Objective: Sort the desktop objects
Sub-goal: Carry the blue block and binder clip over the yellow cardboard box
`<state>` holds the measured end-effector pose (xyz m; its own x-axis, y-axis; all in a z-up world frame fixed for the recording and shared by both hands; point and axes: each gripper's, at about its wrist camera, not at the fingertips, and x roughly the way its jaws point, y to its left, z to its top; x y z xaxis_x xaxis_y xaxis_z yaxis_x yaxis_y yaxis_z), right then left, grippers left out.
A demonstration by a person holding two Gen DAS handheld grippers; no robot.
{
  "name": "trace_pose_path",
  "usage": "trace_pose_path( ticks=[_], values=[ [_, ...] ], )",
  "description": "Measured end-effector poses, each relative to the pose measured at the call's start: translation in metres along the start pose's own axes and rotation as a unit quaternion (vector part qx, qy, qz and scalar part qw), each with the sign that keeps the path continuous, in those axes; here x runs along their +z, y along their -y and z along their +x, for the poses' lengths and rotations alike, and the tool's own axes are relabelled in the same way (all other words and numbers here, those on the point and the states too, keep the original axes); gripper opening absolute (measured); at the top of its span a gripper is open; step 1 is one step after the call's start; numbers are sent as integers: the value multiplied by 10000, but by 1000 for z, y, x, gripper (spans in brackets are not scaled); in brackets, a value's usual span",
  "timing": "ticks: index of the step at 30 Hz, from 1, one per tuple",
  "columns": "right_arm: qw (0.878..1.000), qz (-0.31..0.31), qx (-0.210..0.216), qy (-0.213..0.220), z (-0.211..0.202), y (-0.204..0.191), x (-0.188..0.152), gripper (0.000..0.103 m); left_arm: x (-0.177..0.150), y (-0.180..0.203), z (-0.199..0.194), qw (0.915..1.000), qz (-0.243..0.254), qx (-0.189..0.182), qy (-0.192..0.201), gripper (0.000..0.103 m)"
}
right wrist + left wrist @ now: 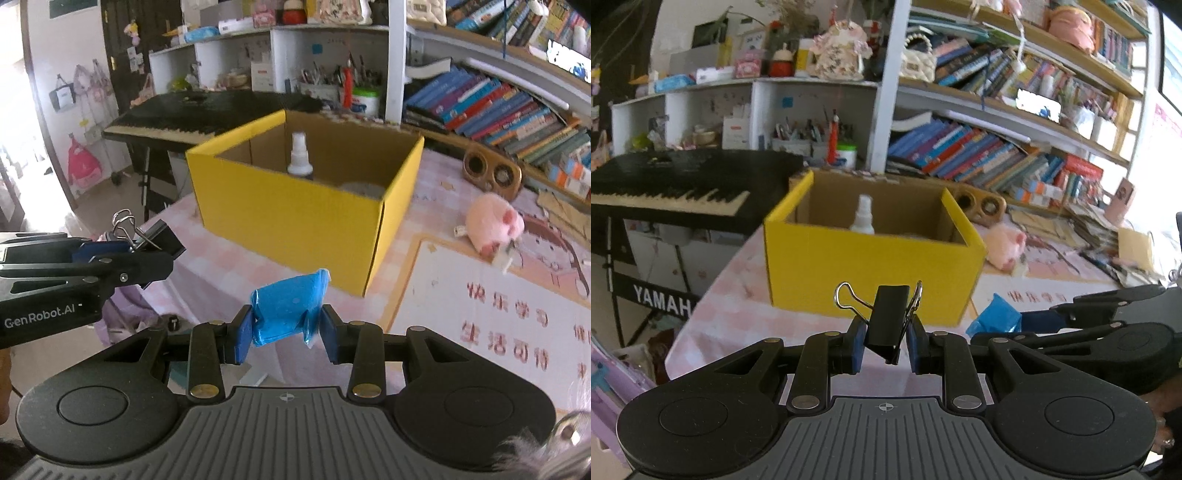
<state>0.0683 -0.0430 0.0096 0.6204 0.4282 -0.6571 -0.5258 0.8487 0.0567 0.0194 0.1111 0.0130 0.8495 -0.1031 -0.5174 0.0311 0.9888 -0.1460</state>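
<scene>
Left claw (885,341) is pinching a binder clip (888,319), right claw (284,326) a blue packet (286,310), both held above the surface just short of the yellow box (295,214) ahead, so looks like mid-carry, next is reaching over the rim and letting go.

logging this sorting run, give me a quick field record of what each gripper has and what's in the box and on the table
left gripper: shut on black binder clip
right gripper: shut on blue packet
yellow box: open top, on the table ahead of both grippers
in box: white spray bottle, upright; a grey item beside it, unclear
on table: pink plush toy, right of box
both held items: outside the box
</scene>
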Motion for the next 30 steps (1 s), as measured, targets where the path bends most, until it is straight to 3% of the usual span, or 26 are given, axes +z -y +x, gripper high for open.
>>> trace_pose_path(
  ticks=[9, 17, 30],
  values=[
    [9987, 46, 107, 493, 5, 23, 48, 36, 46, -4, 18, 9986, 26, 178, 507, 23],
    [9966, -95, 205, 789, 22, 46, 93, 36, 78, -1, 50, 9971, 64, 256, 710, 23],
    [9963, -420, 294, 690, 72, 80, 127, 36, 89, -1, 121, 9985, 193, 502, 125, 23]
  ],
)
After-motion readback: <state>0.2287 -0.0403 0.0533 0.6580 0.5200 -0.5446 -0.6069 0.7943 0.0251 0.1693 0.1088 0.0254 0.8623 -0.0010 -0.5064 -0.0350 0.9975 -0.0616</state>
